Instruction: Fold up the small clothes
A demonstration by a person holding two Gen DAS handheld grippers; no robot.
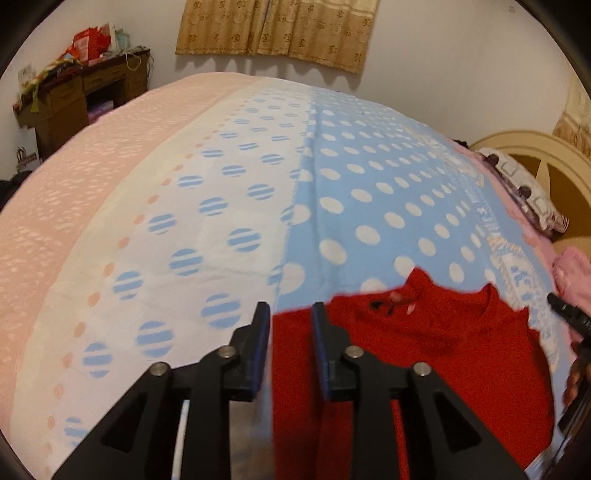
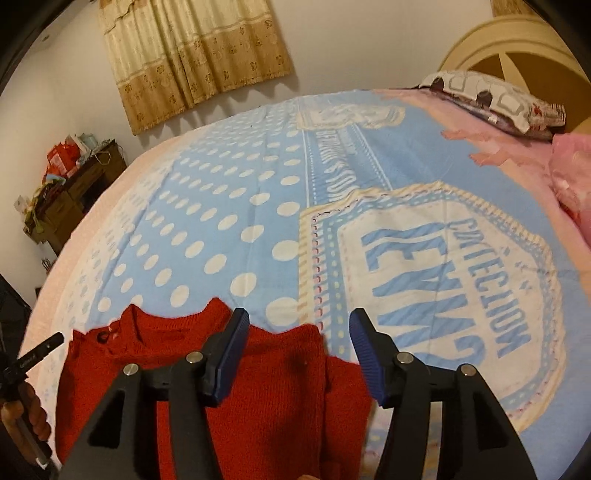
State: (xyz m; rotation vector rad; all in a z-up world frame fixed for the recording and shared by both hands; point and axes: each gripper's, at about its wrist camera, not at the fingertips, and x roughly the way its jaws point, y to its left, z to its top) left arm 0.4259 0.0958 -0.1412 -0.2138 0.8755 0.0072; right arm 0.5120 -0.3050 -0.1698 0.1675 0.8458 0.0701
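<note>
A small red knitted sweater [image 1: 443, 350] lies flat on a blue blanket with white dots [image 1: 369, 184], its neck pointing away from me. My left gripper [image 1: 290, 310] hangs over the sweater's left edge. Its jaws stand a little apart, and the red edge and some blanket show in the gap without being pinched. In the right wrist view, my right gripper [image 2: 299, 317] stands wide open above the right shoulder of the sweater [image 2: 288, 387]. Nothing is pressed between its blue pads [image 2: 231, 354].
The blanket [image 2: 221, 221] covers a bed with a pink sheet. A patterned pillow [image 2: 491, 96] and a pink cloth [image 2: 569, 177] lie by the headboard [image 2: 517, 48] on the right. A cluttered wooden desk [image 1: 74, 96] stands far left, and a curtain [image 1: 277, 29] hangs behind.
</note>
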